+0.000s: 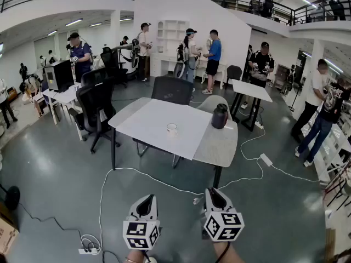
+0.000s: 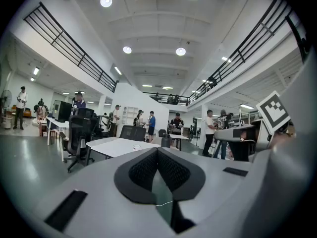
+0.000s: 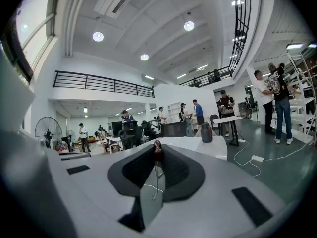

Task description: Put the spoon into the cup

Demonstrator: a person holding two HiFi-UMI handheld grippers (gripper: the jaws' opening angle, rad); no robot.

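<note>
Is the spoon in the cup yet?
Not yet. The spoon is pinched between the jaws of the right gripper, well away from the cup, which stands on the white table.

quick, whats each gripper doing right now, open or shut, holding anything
Left gripper: shut, nothing between its jaws.
Right gripper: shut on the thin spoon with a dark reddish tip.

The cup (image 1: 172, 129) stands on the table (image 1: 143, 116), near its middle. The jug (image 1: 219, 116) stands right of the cup. A chair (image 1: 171, 90) is behind the table. The left gripper (image 1: 147, 199) and right gripper (image 1: 211, 193) are side by side, well before the table. The spoon (image 3: 157, 148) is between the right gripper's jaws.
</note>
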